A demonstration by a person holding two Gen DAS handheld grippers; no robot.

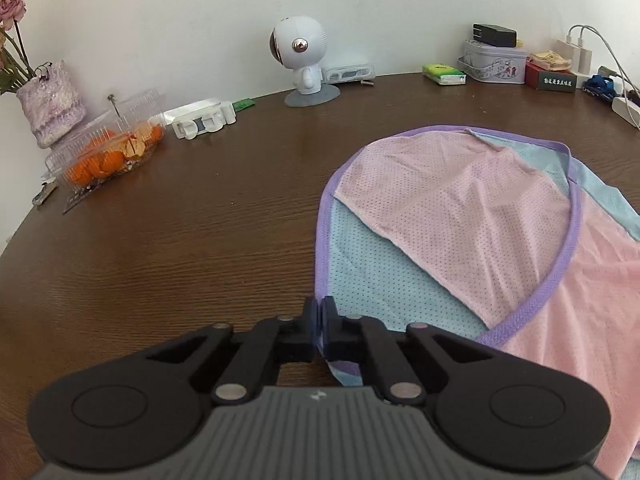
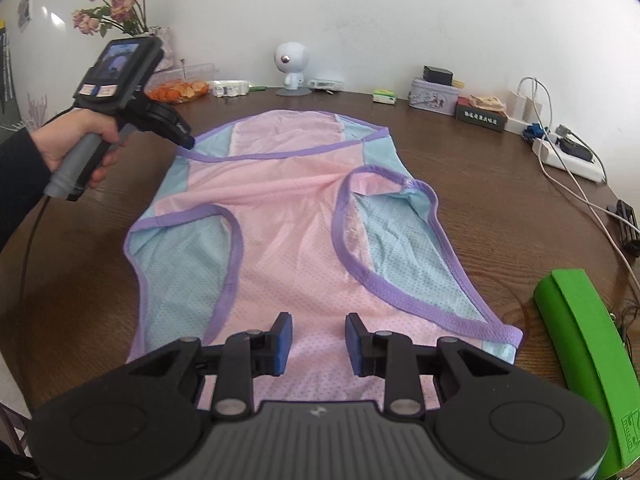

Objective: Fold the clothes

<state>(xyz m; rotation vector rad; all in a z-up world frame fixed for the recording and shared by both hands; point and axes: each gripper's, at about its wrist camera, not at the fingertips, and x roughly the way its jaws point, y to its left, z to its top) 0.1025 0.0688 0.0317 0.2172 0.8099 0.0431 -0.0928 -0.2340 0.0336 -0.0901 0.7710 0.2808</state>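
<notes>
A pink and light-blue mesh vest with purple trim [image 2: 288, 216] lies spread flat on the brown wooden table [image 2: 480, 184]. It also shows in the left wrist view [image 1: 460, 216]. My left gripper [image 1: 319, 312] is shut on the vest's purple-trimmed edge at its far left corner; in the right wrist view the left gripper [image 2: 186, 142] pinches that corner. My right gripper [image 2: 318, 338] is open and empty, hovering over the near pink part of the vest.
Along the wall stand a white robot figure [image 1: 302, 54], a clear box of oranges [image 1: 108, 152], a vase with dried roses [image 1: 50, 104], a tin [image 1: 494, 62] and a power strip with cables [image 2: 568, 156]. A green case [image 2: 588, 356] lies at the near right.
</notes>
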